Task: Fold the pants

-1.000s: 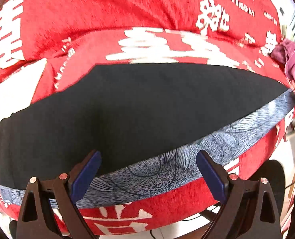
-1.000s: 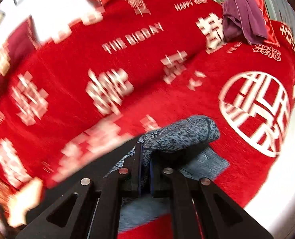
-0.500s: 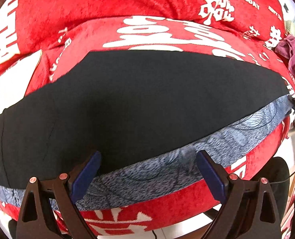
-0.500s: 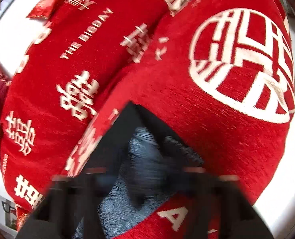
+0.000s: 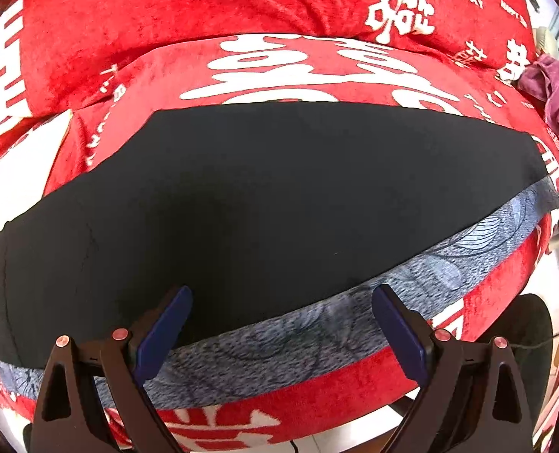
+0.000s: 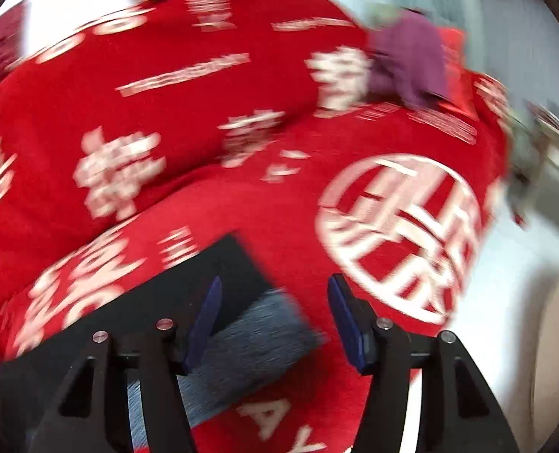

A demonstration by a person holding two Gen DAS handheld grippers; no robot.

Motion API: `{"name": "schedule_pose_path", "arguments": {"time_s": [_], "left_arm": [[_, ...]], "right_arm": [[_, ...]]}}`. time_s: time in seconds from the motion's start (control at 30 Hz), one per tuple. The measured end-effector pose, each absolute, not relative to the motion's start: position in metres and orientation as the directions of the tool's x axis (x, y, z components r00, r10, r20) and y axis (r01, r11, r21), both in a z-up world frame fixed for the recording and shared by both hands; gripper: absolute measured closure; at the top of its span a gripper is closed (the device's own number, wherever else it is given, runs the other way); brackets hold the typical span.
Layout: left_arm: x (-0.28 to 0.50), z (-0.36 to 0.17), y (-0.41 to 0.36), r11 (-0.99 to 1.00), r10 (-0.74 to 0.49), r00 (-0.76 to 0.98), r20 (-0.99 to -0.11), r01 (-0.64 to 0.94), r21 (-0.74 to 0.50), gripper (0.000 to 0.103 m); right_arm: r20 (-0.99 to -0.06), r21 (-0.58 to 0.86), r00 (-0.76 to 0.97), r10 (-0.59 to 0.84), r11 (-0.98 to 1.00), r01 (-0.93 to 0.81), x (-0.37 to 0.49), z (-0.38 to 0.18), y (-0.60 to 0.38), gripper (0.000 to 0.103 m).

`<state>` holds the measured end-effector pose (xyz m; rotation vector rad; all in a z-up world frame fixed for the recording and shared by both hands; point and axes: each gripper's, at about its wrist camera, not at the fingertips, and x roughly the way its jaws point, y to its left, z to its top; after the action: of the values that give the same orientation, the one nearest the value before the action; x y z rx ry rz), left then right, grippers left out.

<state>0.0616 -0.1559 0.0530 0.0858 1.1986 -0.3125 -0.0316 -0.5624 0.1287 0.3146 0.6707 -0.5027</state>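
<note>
The pants (image 5: 279, 204) lie flat across a red sofa seat, black with a blue-grey patterned strip (image 5: 423, 264) showing along the near edge. My left gripper (image 5: 281, 321) is open and empty, hovering over the near edge of the pants. My right gripper (image 6: 274, 321) is open and empty above the pants' right end (image 6: 257, 324), where the black layer and the patterned layer meet at a corner. The right wrist view is blurred by motion.
The red sofa cover (image 5: 204, 19) with white characters spans both views, and its front edge drops off just below the pants. A purple cloth (image 5: 555, 87) lies at the far right of the seat; it also shows in the right wrist view (image 6: 411, 56). Pale floor (image 6: 524, 321) lies to the right.
My right gripper was shut on the pants' right end, laid it down, opened and drew back. The left gripper stayed open and moved slightly closer over the pants.
</note>
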Motion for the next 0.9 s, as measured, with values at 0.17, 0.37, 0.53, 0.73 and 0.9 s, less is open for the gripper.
{"name": "schedule_pose_path", "arguments": {"time_s": [0.17, 0.37, 0.53, 0.73, 0.9], "left_arm": [[0.064, 0.041, -0.167, 0.951, -0.186, 0.304, -0.935, 0.294, -0.093, 0.006], [0.077, 0.067, -0.195, 0.942, -0.227, 0.333, -0.915, 0.315, -0.119, 0.006], [0.113, 0.073, -0.256, 0.937, -0.241, 0.336, -0.91, 0.325, -0.128, 0.006], [0.137, 0.045, -0.286, 0.947, -0.191, 0.291, -0.937, 0.306, -0.098, 0.006], [0.128, 0.043, -0.276, 0.936, -0.206, 0.336, -0.919, 0.342, -0.085, 0.005]], "right_arm": [[-0.817, 0.143, 0.545, -0.191, 0.847, 0.511, -0.012, 0.075, -0.573, 0.041], [-0.728, 0.101, 0.64, -0.248, 0.883, 0.458, -0.021, 0.113, -0.567, 0.039], [-0.713, 0.098, 0.696, -0.08, 0.972, 0.212, 0.047, 0.131, -0.532, 0.024], [-0.84, -0.024, 0.543, -0.024, 1.0, 0.006, 0.109, 0.074, -0.502, 0.024], [-0.808, 0.068, 0.588, -0.033, 0.986, 0.15, 0.094, 0.08, -0.575, 0.028]]}}
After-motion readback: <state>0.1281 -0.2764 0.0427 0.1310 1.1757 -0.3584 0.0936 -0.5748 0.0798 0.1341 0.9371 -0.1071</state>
